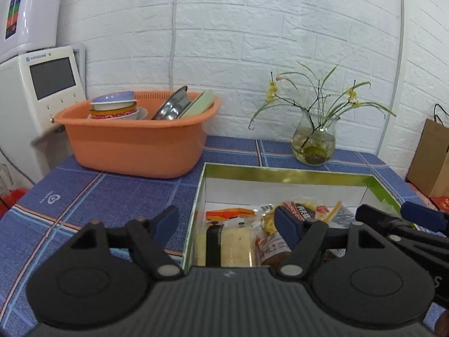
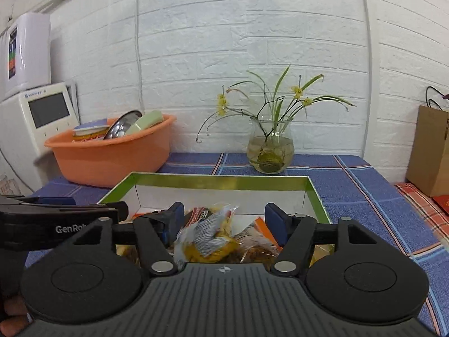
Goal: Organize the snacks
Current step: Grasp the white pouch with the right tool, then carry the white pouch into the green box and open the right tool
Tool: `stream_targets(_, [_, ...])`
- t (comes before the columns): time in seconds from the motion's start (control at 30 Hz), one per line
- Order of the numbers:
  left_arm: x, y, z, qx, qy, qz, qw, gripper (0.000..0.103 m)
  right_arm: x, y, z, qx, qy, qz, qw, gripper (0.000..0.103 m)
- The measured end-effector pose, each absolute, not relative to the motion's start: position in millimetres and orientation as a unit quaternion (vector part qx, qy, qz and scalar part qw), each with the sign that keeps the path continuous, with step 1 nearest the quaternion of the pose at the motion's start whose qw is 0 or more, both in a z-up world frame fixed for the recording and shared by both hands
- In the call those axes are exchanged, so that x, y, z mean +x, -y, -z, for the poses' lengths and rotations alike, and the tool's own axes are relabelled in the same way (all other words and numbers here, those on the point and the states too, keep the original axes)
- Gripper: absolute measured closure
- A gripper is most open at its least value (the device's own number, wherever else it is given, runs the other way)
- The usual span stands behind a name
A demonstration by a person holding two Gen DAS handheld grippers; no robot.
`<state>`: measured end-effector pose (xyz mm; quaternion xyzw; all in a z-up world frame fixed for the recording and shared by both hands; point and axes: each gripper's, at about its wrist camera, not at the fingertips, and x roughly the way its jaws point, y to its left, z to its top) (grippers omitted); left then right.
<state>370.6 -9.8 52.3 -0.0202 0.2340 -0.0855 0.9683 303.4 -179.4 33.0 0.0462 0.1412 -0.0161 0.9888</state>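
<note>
Both grippers hang over the near edge of an open box (image 2: 219,179) with a green-gold rim, which sits on a blue checked tablecloth (image 1: 112,193). The left gripper (image 1: 227,221) has its fingers spread, one outside the box's left wall and the other above the snacks inside, pressing on nothing. The right gripper (image 2: 224,219) is spread wide as well, its blue pads on either side of a heap of snack packets (image 2: 213,238) without clamping any of them. The snacks all lie in the near part of the box: a pale wrapped roll with a dark band (image 1: 230,244) towards the left, an orange packet (image 1: 230,213) behind it, and yellow and brown crinkly bags towards the right. Far left on the table stands an orange tub (image 1: 134,143) stacked with bowls and plates, beside a white appliance (image 1: 42,92) with a dark screen. A glass vase (image 2: 270,151) with yellow flowers stands beyond the box against the white brick wall, and a brown paper bag (image 2: 432,151) stands at the far right.
</note>
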Motion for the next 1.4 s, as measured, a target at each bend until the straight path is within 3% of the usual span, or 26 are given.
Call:
stream_targets(0.27, [323,-16,-86,0.014,-0.189,0.061,0.98,0.022,232,185,-39,0.094,-0.118,-0.063,0.987,0.0])
stream_targets(0.4, [289,-29,-94,0.005,-0.202,0.09,0.975,0.016,195,184,-28,0.07,-0.138,-0.113,0.981,0.0])
stream_targets(0.7, [182,-26,-37,-0.098,-0.277,0.148,0.944,0.012,180,214,13,0.098,-0.232,-0.099,0.963,0.0])
stream_targets(0.93, [177,12,2,-0.078,-0.357,0.176,0.914,0.012,195,229,28,0.177,-0.261,-0.113,0.942,0.0])
stream_targets(1.0, [179,14,10,-0.084,-0.363,0.171,0.912,0.012,196,229,32,0.187,-0.272,-0.123,0.936,0.007])
stream_targets(1.07, [181,15,13,-0.096,-0.355,0.178,0.913,0.012,200,227,36,0.192,-0.289,-0.144,0.927,0.041])
stream_targets(1.17, [184,20,17,-0.092,-0.349,0.194,0.912,0.019,206,225,40,0.211,-0.298,-0.17,0.915,0.054])
stream_targets(1.23, [183,22,19,-0.094,-0.348,0.213,0.908,0.034,206,223,39,0.219,-0.305,-0.19,0.907,0.068])
stream_targets(1.3, [179,24,17,-0.076,-0.339,0.209,0.914,0.044,201,218,36,0.205,-0.306,-0.196,0.909,0.069])
stream_targets(1.4, [176,23,18,-0.073,-0.339,0.222,0.911,0.045,194,216,35,0.189,-0.3,-0.198,0.914,0.066])
